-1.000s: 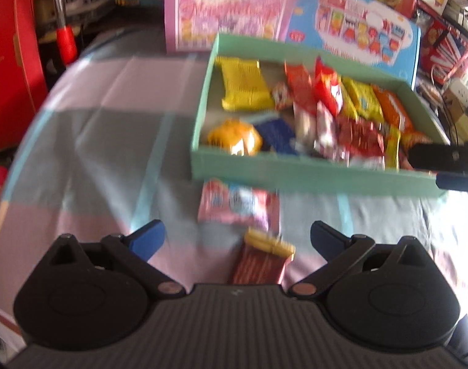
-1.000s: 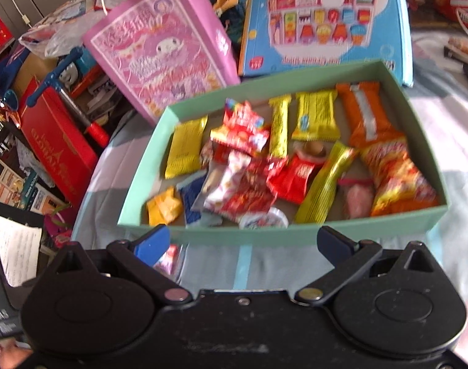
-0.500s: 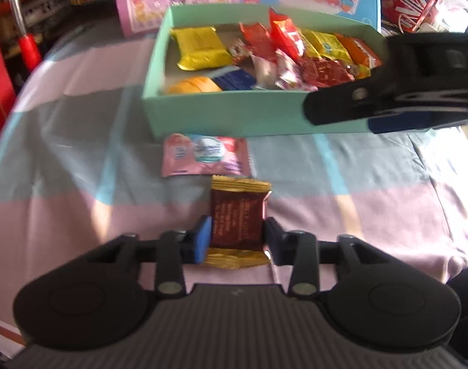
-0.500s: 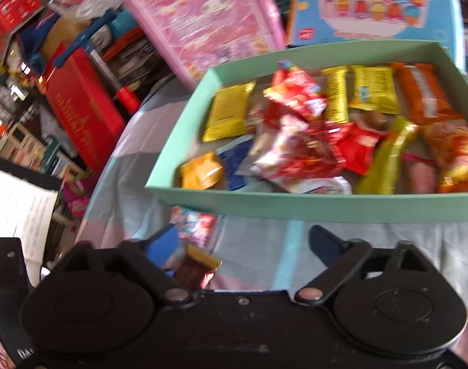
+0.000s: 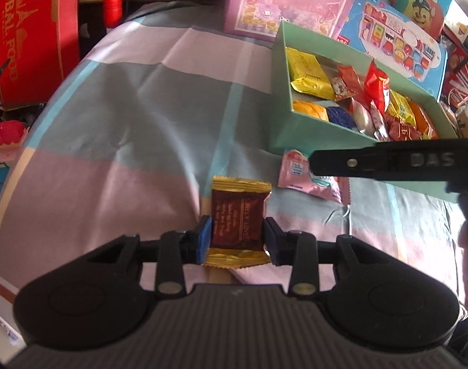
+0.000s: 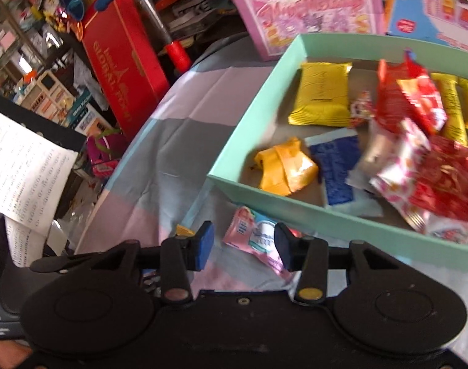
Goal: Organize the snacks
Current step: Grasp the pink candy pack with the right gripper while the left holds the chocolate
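Observation:
My left gripper (image 5: 235, 236) is shut on a brown snack packet with gold ends (image 5: 236, 215), held just over the checked cloth. A pink snack packet (image 5: 307, 176) lies on the cloth by the mint-green box (image 5: 298, 136), which holds several snacks. In the right wrist view my right gripper (image 6: 242, 249) hovers over the pink packet (image 6: 255, 240); its fingers are half closed with a gap and grip nothing. The right gripper's black finger (image 5: 387, 161) crosses the left wrist view over the pink packet. The box wall (image 6: 326, 218) is just beyond it.
A pink gift bag (image 5: 283, 3) and a blue toy box (image 5: 397, 37) stand behind the green box. A red carton (image 5: 28, 30) and clutter sit past the cloth's left edge. A printed sheet (image 6: 21, 166) is at the left.
My left gripper closed on the brown packet and lifted it slightly, swinging left. My right gripper came down over the pink packet and its fingers narrowed.

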The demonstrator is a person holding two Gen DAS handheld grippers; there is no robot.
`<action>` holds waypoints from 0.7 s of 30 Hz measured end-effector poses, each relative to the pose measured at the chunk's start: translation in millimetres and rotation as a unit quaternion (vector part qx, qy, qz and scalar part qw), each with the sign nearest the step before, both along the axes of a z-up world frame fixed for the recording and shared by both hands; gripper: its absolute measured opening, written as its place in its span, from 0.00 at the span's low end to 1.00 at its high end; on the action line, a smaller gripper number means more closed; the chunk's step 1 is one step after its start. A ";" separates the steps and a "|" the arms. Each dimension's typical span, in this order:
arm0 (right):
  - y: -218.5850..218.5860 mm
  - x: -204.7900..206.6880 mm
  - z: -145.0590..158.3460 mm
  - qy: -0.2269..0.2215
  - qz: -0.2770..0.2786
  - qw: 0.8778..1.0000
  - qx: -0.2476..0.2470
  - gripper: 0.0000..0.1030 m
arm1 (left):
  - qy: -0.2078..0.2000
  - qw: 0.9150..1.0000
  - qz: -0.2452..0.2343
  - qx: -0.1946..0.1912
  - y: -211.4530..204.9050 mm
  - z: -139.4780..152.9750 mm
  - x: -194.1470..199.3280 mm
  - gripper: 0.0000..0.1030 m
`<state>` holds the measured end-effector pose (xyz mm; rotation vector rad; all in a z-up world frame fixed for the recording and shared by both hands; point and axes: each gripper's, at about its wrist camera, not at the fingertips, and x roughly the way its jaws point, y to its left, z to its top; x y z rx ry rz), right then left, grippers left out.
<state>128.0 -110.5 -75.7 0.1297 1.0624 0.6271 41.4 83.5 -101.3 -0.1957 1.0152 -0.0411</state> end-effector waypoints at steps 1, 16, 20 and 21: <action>4.2 1.5 -2.2 -0.002 0.003 1.000 -0.007 0.44 | -0.001 1.000 -0.001 -0.003 2.4 0.1 0.0 0.35; 28.7 -14.9 2.1 -0.004 0.059 0.997 -0.046 0.44 | -0.009 1.000 0.001 -0.025 23.9 -3.2 1.6 0.37; 33.5 -17.1 -8.1 -0.005 0.070 0.995 -0.068 0.44 | -0.011 1.000 0.008 -0.006 30.9 -2.1 -4.1 0.37; 34.9 -18.9 -9.5 -0.008 0.072 0.995 -0.071 0.44 | -0.011 1.000 0.011 -0.003 33.1 -2.0 -5.5 0.37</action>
